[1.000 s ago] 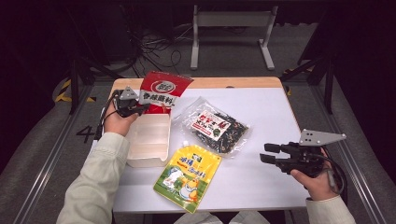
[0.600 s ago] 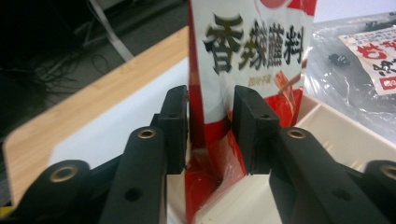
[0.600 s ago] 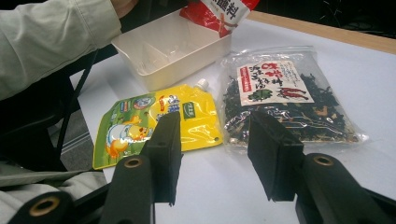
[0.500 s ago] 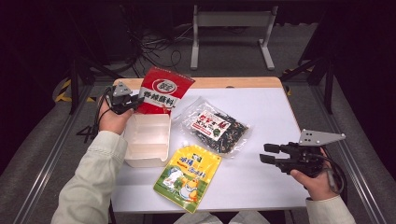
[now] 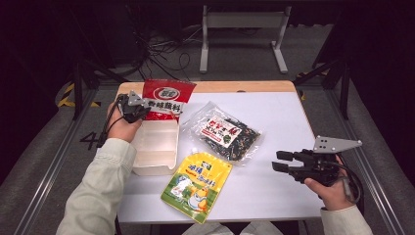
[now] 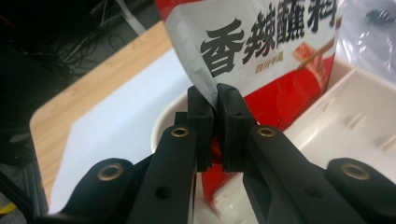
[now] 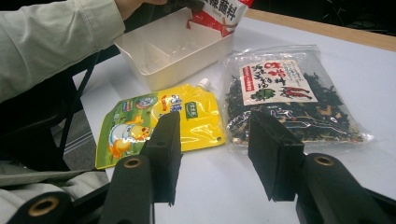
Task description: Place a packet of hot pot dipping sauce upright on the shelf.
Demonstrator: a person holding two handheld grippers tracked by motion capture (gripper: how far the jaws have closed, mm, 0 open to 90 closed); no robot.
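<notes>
A red seasoning packet (image 5: 166,100) with a grey label leans at the far end of the white plastic box (image 5: 154,156). My left gripper (image 5: 143,105) is shut on the packet's left edge. In the left gripper view the pads (image 6: 233,107) pinch the packet (image 6: 261,51) above the box (image 6: 369,121). Its jaws have just been closing on that edge. My right gripper (image 5: 279,160) hovers open over the table's right side, with nothing between its fingers. In the right gripper view it (image 7: 212,140) faces the packets and the box (image 7: 187,56).
A yellow spouted pouch (image 5: 198,183) lies near the front edge. A clear bag of dark dried food (image 5: 225,132) lies mid-table. Both appear ahead of the right gripper: the pouch (image 7: 154,119) and the bag (image 7: 289,98). Cables and a metal stand sit beyond the table.
The left forearm has swung leftward off the box, and the red packet has shifted slightly with the left gripper. The right gripper has stayed put.
</notes>
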